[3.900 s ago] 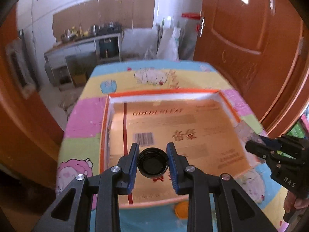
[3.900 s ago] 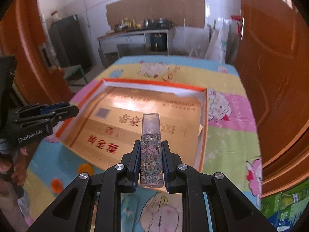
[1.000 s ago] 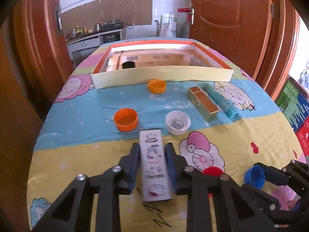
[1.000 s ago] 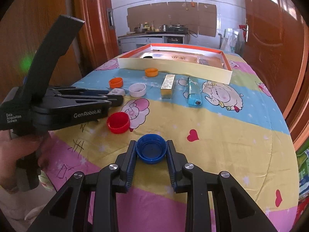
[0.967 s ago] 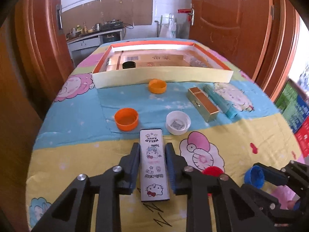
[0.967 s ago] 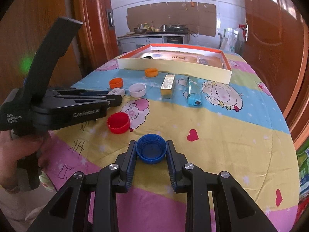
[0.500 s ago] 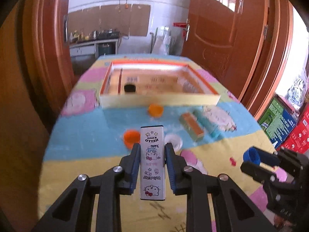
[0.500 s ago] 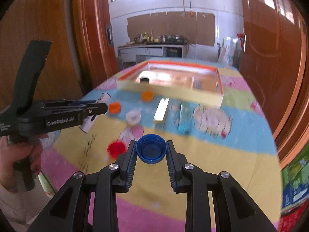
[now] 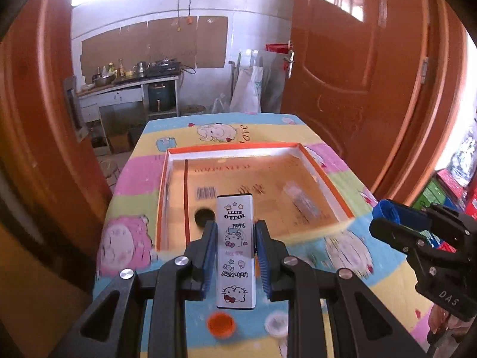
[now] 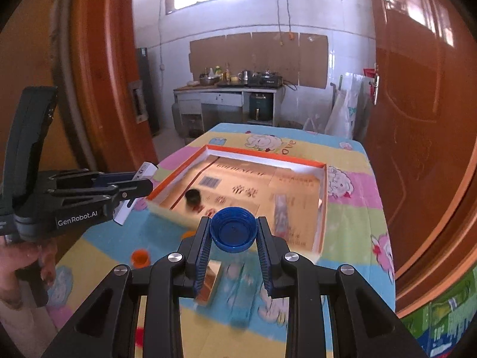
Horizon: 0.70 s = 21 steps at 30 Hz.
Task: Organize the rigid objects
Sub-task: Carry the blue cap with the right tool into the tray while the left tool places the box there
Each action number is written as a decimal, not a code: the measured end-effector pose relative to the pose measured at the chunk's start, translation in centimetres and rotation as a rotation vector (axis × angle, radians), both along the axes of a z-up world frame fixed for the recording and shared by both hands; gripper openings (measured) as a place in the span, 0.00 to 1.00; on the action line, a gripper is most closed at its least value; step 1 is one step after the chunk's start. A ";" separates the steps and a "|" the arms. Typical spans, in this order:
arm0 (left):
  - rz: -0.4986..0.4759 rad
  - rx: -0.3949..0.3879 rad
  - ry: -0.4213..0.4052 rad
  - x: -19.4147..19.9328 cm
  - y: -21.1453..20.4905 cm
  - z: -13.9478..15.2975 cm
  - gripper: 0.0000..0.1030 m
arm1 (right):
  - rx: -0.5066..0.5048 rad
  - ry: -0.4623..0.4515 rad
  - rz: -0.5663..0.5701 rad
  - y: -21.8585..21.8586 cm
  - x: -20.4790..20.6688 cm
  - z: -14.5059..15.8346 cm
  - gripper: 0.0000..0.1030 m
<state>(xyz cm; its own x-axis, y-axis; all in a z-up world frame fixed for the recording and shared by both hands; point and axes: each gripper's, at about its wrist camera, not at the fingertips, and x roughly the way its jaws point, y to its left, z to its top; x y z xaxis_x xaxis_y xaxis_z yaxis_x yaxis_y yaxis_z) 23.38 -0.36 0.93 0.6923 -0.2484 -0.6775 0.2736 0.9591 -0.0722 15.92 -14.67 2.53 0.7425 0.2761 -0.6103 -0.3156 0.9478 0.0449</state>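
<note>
both loads now lifted off the table: left gripper (image 9: 234,249) clamps the hello kitty case (image 9: 235,250), right gripper (image 10: 233,243) clamps the blue cap (image 10: 233,229). box (image 9: 325,182) lies ahead of both; placement appears next.

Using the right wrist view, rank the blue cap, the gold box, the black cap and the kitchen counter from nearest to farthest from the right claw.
1. blue cap, held in the right claw.
2. gold box, on the table just below, slightly left.
3. black cap, ahead-left, inside the tray.
4. kitchen counter, beyond the table at the far wall.
</note>
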 end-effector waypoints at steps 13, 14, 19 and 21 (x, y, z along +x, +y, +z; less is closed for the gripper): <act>0.107 0.035 0.087 11.0 0.9 -2.2 0.26 | 0.004 0.096 0.000 0.8 10.4 -3.0 0.29; 0.108 0.034 0.098 11.5 1.0 -2.5 0.26 | 0.007 0.104 -0.001 0.8 11.2 -3.2 0.29; 0.118 0.035 0.122 13.6 1.1 -3.7 0.26 | 0.016 0.127 -0.006 1.0 13.7 -4.4 0.29; 0.118 0.042 0.124 14.2 0.9 -4.0 0.26 | 0.009 0.134 -0.009 1.1 14.7 -4.8 0.29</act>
